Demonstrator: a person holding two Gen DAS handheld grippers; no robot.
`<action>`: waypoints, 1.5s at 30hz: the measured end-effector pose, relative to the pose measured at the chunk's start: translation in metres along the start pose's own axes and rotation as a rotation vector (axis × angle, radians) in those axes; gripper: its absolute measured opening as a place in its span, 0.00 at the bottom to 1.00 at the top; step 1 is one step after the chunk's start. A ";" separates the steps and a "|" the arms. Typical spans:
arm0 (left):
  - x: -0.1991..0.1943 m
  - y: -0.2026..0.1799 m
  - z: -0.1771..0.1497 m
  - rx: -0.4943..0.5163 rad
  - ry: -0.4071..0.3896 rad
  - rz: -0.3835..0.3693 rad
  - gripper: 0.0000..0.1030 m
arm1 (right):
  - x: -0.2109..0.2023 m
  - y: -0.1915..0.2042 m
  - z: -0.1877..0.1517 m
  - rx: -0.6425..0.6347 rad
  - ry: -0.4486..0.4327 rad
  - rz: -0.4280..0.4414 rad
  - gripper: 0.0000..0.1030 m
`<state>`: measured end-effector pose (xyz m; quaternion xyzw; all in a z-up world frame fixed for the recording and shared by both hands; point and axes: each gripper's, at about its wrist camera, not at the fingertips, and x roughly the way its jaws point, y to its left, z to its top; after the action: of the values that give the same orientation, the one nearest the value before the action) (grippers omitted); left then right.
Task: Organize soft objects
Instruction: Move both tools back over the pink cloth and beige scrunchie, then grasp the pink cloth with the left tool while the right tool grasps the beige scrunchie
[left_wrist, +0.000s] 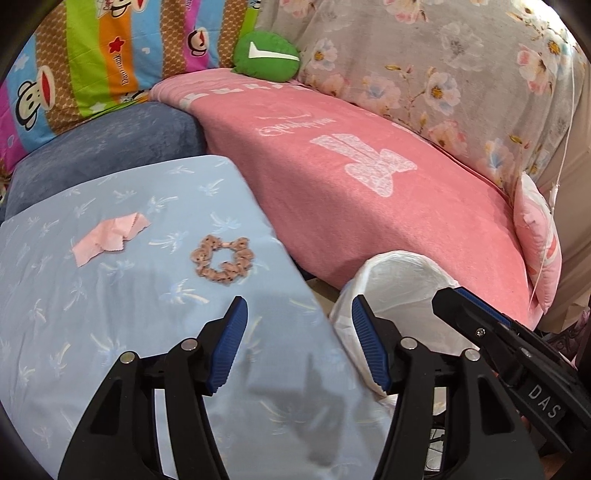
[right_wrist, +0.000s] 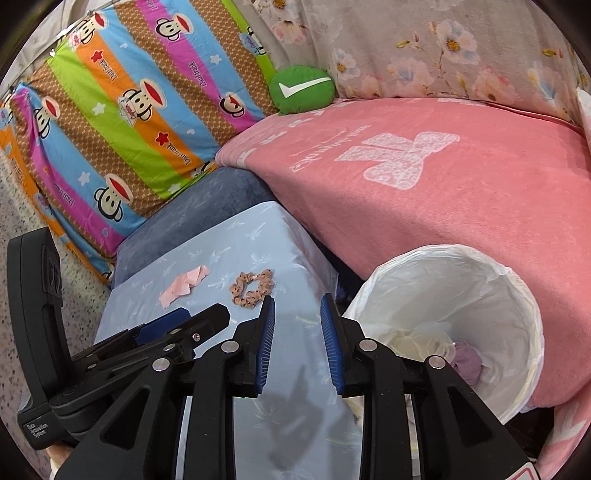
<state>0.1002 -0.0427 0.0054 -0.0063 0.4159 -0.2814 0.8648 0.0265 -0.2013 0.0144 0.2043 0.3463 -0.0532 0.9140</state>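
Nearest, the left gripper (left_wrist: 299, 345) has its jaws spread with nothing between them, over a pale blue cloth (left_wrist: 147, 332). The right gripper (right_wrist: 297, 345) shows a narrower gap, also empty, beside a white lined bin (right_wrist: 480, 295) holding soft items. Farther on the cloth lie a brown scrunchie (left_wrist: 222, 260) and, left of it, a pink cloth scrap (left_wrist: 109, 238). Beyond sits a pink blanket (left_wrist: 369, 206), then a green cushion (left_wrist: 266, 56).

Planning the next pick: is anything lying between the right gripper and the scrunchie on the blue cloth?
Nothing visible does. The right gripper stands open and empty, and only bare blue cloth lies between it and the scrunchie. The pink cloth piece sits off to the scrunchie's left, clear of that path.
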 end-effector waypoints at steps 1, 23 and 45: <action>0.001 0.006 -0.001 -0.008 0.003 0.004 0.55 | 0.004 0.002 -0.001 -0.003 0.006 0.000 0.26; 0.029 0.148 0.000 -0.134 0.041 0.220 0.81 | 0.140 0.057 -0.010 -0.047 0.164 -0.006 0.44; 0.104 0.236 0.048 -0.193 0.053 0.289 0.83 | 0.266 0.111 0.005 -0.103 0.231 0.016 0.35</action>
<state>0.2998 0.0943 -0.0953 -0.0219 0.4602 -0.1130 0.8803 0.2566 -0.0903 -0.1193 0.1645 0.4498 -0.0042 0.8778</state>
